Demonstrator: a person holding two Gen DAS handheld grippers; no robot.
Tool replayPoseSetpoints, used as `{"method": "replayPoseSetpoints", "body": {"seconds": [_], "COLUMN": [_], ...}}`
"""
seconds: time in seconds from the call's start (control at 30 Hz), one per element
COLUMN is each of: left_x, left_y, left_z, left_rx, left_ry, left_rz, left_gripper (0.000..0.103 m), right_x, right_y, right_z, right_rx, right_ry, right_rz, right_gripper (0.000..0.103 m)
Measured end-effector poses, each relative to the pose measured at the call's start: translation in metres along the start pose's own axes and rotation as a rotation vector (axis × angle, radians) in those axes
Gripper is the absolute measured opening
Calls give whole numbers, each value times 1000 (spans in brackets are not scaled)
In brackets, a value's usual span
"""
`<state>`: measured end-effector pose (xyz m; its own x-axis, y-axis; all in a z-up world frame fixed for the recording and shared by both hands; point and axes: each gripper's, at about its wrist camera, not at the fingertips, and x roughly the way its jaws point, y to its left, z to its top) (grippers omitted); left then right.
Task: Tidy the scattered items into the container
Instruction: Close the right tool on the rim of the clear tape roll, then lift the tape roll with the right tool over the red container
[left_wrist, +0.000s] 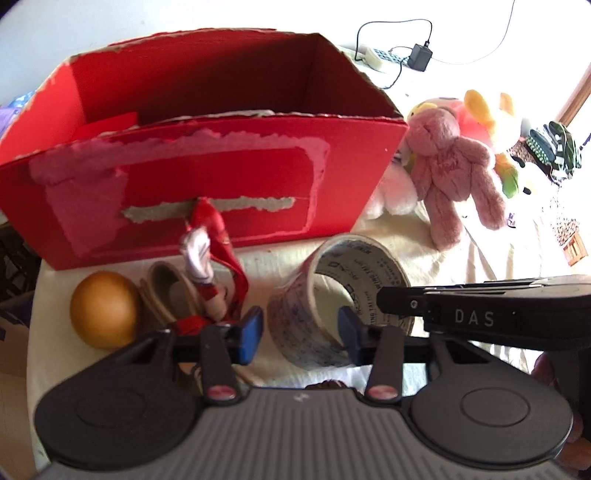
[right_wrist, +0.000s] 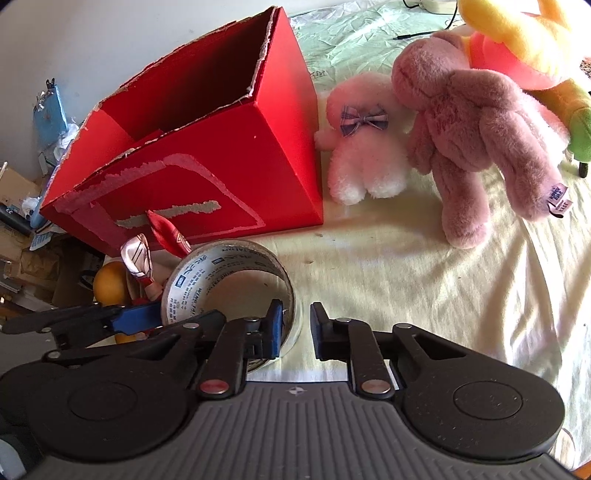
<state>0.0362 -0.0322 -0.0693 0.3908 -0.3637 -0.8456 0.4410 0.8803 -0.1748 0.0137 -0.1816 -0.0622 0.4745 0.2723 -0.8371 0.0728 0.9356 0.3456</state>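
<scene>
A large tape roll (left_wrist: 332, 291) (right_wrist: 229, 284) lies in front of the red cardboard box (left_wrist: 207, 184) (right_wrist: 221, 162). My left gripper (left_wrist: 301, 338) is open, its jaws straddling the roll's near wall, one outside and one inside. My right gripper (right_wrist: 297, 328) is open, straddling the roll's right wall. A red-and-silver action figure (left_wrist: 207, 266) (right_wrist: 147, 254), an orange ball (left_wrist: 105, 308) (right_wrist: 109, 284) and a smaller tape roll (left_wrist: 162, 291) lie left of it.
A dusty-pink plush rabbit (left_wrist: 454, 173) (right_wrist: 476, 140), a white-pink plush (right_wrist: 364, 147) and a yellow-pink plush (left_wrist: 487, 122) (right_wrist: 524, 40) sit right of the box on the pale cloth (right_wrist: 424, 280). A power adapter (left_wrist: 419, 57) lies behind.
</scene>
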Motion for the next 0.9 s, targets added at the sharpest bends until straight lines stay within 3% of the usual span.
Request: {"method": "replayPoseSetpoints", "body": {"seconds": [0.13, 0.4, 0.63, 0.73, 0.9], "left_x": [-3, -11, -58, -79, -83], "left_y": [-11, -33, -46, -49, -27], "left_z": [-1, -4, 10, 22, 58], "left_rx": [44, 136, 156, 167, 160], "left_ry": [-18, -66, -197, -257, -291], "left_rz": [25, 80, 57, 59, 80], "left_gripper": [26, 25, 25, 25, 25], "right_x": [-1, -22, -80, -101, -112], "right_y": [2, -7, -1, 6, 27], "right_z": [-2, -4, 3, 19, 53], "right_rx": [-14, 0, -10, -20, -49], "right_ry": [-8, -42, -193, -270, -358], "right_rz": [3, 6, 40, 60, 88], "right_gripper": [11, 9, 10, 10, 10]}}
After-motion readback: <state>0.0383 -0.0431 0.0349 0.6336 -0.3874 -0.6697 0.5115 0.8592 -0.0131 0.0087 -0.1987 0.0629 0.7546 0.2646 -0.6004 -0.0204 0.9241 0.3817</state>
